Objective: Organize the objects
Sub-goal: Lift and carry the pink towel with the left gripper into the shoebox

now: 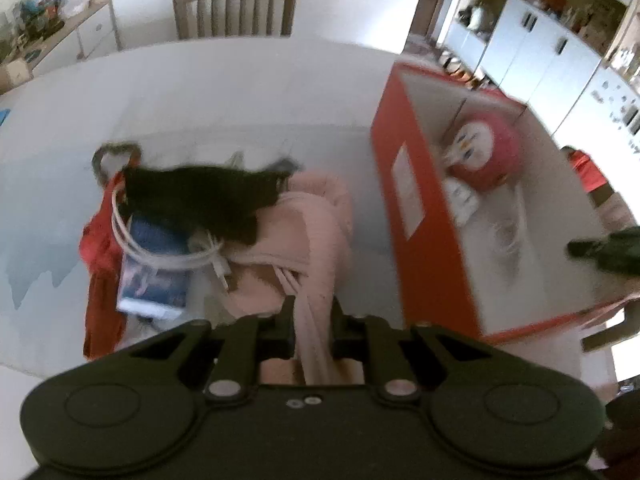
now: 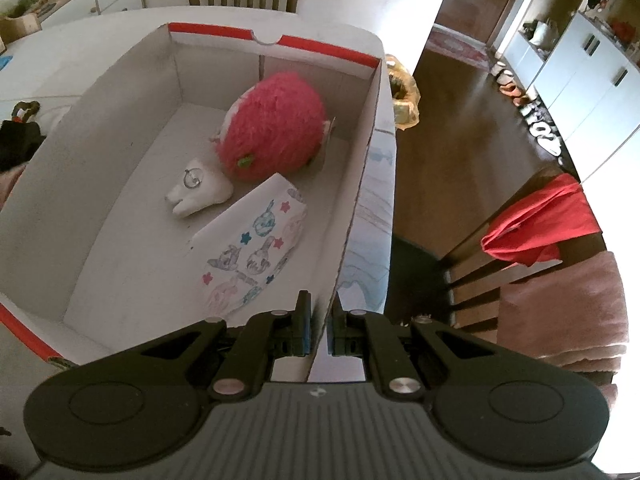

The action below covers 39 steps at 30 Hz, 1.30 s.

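While the left gripper (image 1: pixel 312 320) was clenched on a fold of the pink cloth (image 1: pixel 304 232) at 6 o'clock of its view, the likeliest trouble was a snag: the white cable (image 1: pixel 160 258) and black garment (image 1: pixel 196 196) lay across the same heap at about 10 o'clock, so a lift could have dragged them along or tipped the blue book (image 1: pixel 156 276) off the pile. That pinch looked narrow, too, and the fabric might have slipped free. The cloth's long axis ran from 6 toward 12 o'clock, its bulk resting on the surface (image 1: pixel 200 92). The right gripper (image 2: pixel 321 316) was clamped on the near wall of the orange box (image 2: pixel 360 184); a tug there might have skewed or tilted it. Farther in, toward 12 o'clock, sat the pink plush toy (image 2: pixel 276 124).
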Each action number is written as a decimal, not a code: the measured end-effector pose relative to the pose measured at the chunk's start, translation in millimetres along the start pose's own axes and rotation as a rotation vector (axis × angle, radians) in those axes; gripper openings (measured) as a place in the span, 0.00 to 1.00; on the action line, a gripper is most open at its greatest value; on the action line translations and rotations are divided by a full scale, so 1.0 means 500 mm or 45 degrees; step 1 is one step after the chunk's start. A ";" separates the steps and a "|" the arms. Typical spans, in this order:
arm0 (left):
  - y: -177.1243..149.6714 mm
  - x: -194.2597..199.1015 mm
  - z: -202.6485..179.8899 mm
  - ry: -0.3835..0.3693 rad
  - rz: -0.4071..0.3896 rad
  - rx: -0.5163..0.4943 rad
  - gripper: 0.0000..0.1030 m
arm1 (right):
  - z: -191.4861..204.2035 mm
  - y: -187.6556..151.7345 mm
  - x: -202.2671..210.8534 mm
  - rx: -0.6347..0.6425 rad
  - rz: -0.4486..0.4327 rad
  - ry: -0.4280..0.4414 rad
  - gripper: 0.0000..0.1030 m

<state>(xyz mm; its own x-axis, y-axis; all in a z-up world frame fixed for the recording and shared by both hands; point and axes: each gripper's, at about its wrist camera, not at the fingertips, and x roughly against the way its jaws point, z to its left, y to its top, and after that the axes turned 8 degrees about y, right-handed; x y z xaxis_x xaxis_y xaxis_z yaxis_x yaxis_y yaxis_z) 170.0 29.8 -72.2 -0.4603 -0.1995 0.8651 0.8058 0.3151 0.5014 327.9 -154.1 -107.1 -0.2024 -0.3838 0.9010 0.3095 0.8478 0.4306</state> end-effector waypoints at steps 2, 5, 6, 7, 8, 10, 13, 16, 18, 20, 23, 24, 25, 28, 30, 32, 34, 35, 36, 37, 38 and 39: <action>0.015 0.018 -0.007 -0.020 -0.031 0.006 0.10 | 0.000 -0.002 -0.002 0.020 -0.002 0.012 0.07; 0.037 0.037 -0.012 -0.056 -0.065 0.024 0.10 | -0.003 -0.001 -0.003 0.019 0.000 0.023 0.07; 0.046 0.045 -0.013 -0.077 -0.078 0.036 0.10 | -0.003 -0.001 -0.003 0.022 0.000 0.026 0.07; 0.054 0.051 -0.015 -0.093 -0.088 0.045 0.10 | -0.003 -0.001 -0.003 0.026 -0.001 0.028 0.07; 0.063 0.057 -0.015 -0.112 -0.097 0.058 0.10 | -0.003 -0.001 -0.004 0.025 -0.002 0.031 0.07; 0.079 0.069 -0.015 -0.151 -0.122 0.081 0.10 | -0.007 0.000 -0.004 0.016 0.000 0.043 0.07; 0.107 0.088 -0.023 -0.169 -0.170 0.077 0.10 | -0.009 0.001 -0.003 0.050 -0.002 0.064 0.07; 0.131 0.105 -0.034 -0.178 -0.219 0.055 0.10 | -0.010 0.001 -0.003 0.048 -0.003 0.068 0.07; 0.152 0.121 -0.042 -0.187 -0.258 0.043 0.10 | -0.011 0.001 -0.002 0.050 -0.004 0.069 0.07; 0.170 0.135 -0.055 -0.199 -0.296 0.018 0.10 | -0.011 0.002 -0.003 0.075 -0.005 0.077 0.07; 0.193 0.157 -0.082 -0.221 -0.343 -0.019 0.10 | -0.011 0.003 -0.004 0.075 -0.005 0.078 0.07; 0.201 0.162 -0.094 -0.234 -0.358 -0.035 0.10 | -0.012 0.003 -0.004 0.074 -0.005 0.078 0.07; 0.206 0.168 -0.104 -0.243 -0.372 -0.051 0.10 | -0.012 0.003 -0.004 0.073 -0.005 0.080 0.07; 0.224 0.182 -0.141 -0.274 -0.413 -0.108 0.06 | -0.012 0.004 -0.005 0.073 -0.005 0.080 0.07; 0.237 0.189 -0.169 -0.294 -0.438 -0.152 0.06 | -0.012 0.005 -0.005 0.075 -0.005 0.080 0.07; 0.244 0.190 -0.192 -0.317 -0.454 -0.189 0.06 | -0.012 0.004 -0.005 0.075 -0.005 0.081 0.07; 0.252 0.187 -0.215 -0.336 -0.459 -0.218 0.06 | -0.012 0.005 -0.005 0.075 -0.005 0.082 0.07; 0.258 0.186 -0.228 -0.343 -0.459 -0.229 0.06 | -0.011 0.005 -0.006 0.077 -0.006 0.083 0.07; 0.262 0.187 -0.237 -0.352 -0.466 -0.240 0.06 | -0.012 0.005 -0.006 0.078 -0.006 0.083 0.07; 0.266 0.188 -0.246 -0.360 -0.477 -0.252 0.06 | -0.011 0.006 -0.006 0.077 -0.006 0.084 0.07; 0.270 0.188 -0.256 -0.371 -0.485 -0.257 0.06 | -0.012 0.006 -0.006 0.077 -0.006 0.085 0.07; 0.273 0.187 -0.264 -0.387 -0.488 -0.258 0.06 | -0.011 0.006 -0.007 0.077 -0.007 0.086 0.07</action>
<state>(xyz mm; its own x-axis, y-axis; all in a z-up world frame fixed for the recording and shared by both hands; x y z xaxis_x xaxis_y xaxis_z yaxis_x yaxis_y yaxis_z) 286.2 -68.3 75.1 -0.7989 0.0222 0.6011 0.6007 0.0809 0.7954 334.7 -152.1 -108.5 -0.1403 -0.4104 0.9011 0.2516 0.8654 0.4333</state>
